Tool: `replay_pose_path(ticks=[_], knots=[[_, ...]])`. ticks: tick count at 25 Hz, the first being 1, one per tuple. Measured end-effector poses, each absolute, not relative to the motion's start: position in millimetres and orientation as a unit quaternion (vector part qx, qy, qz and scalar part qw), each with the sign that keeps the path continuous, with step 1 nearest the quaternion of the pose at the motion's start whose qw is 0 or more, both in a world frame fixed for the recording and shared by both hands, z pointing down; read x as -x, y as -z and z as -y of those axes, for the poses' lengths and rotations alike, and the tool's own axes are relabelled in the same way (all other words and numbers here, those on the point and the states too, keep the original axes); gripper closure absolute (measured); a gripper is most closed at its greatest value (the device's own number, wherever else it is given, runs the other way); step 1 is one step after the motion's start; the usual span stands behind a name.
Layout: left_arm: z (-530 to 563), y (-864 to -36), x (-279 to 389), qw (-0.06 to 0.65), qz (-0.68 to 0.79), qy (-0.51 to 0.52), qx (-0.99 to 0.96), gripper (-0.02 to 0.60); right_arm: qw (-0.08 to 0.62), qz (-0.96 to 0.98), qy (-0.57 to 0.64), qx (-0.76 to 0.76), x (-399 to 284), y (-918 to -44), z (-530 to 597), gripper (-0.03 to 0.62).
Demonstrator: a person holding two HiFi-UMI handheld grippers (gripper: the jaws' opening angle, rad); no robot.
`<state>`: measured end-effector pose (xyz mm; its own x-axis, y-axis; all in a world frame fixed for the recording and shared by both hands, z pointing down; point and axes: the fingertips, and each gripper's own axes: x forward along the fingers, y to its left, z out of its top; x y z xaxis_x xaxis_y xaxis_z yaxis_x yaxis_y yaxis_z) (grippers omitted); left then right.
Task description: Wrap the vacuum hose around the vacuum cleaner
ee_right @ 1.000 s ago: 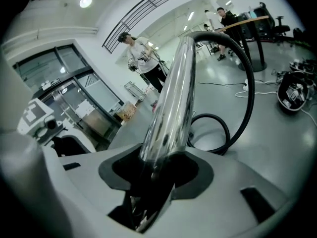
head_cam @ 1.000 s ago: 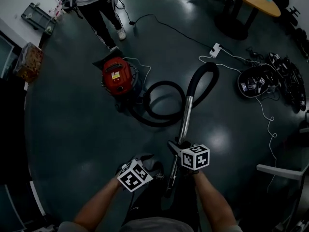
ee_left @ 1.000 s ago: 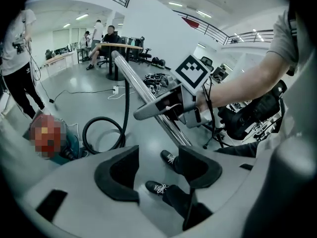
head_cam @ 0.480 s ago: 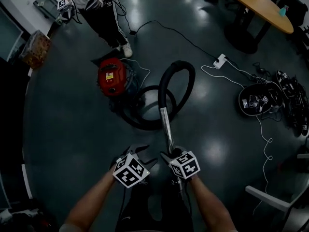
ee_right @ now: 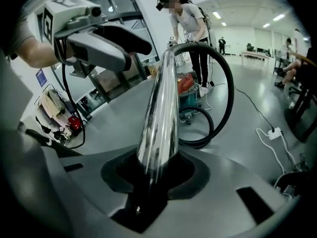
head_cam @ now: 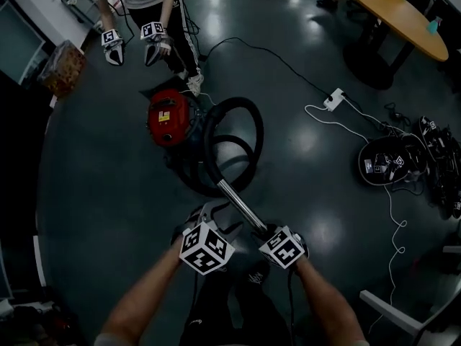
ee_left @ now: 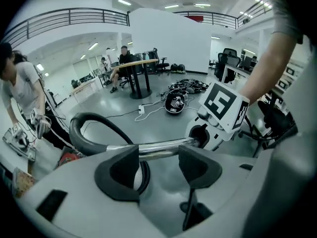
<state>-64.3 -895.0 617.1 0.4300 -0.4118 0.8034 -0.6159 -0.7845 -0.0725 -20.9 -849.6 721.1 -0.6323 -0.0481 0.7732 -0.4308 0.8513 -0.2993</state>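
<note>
Wrapping was underway: your right gripper [head_cam: 259, 231], jaws just closing, clamped the tube [head_cam: 236, 202]; your left gripper [head_cam: 213, 212] gaped empty. Next, the hose [head_cam: 232, 101] needed swinging around the vacuum cleaner [head_cam: 168, 117] at eleven o'clock.

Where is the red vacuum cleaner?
The vacuum cleaner sits upper left of centre in the head view, by the standing person's feet, black hose looped at its right.

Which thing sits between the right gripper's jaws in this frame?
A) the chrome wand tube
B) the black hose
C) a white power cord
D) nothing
A: in the right gripper view, the chrome wand tube runs out from between the jaws of the right gripper, which have just been closing onto it.
</note>
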Motion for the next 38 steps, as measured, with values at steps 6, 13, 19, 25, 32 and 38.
replay_pose_path(ticks=[6,13,19,25,32,38], knots=[[915,-633,57,0.076,0.285,-0.462,-0.836,0.327,0.461,0.864,-0.179,-0.1,2,-732,862,0.47],[940,-664,53,0.054,0.216,-0.496,-0.839,0.326,0.512,0.847,-0.135,-0.059,-8,-738,888,0.47],[965,-695,61,0.08,0.189,-0.5,-0.842,0.325,0.564,0.821,-0.08,-0.018,-18,-750,922,0.47],[991,-715,83,0.117,0.198,-0.496,-0.837,0.327,0.601,0.798,-0.03,0.017,-23,-745,967,0.47],[1019,-740,87,0.171,0.224,-0.496,-0.821,0.327,0.618,0.783,0.013,0.069,-35,-755,1012,0.47],[1043,-772,71,0.22,0.256,-0.507,-0.794,0.327,0.614,0.775,0.062,0.135,-51,-779,1056,0.47]])
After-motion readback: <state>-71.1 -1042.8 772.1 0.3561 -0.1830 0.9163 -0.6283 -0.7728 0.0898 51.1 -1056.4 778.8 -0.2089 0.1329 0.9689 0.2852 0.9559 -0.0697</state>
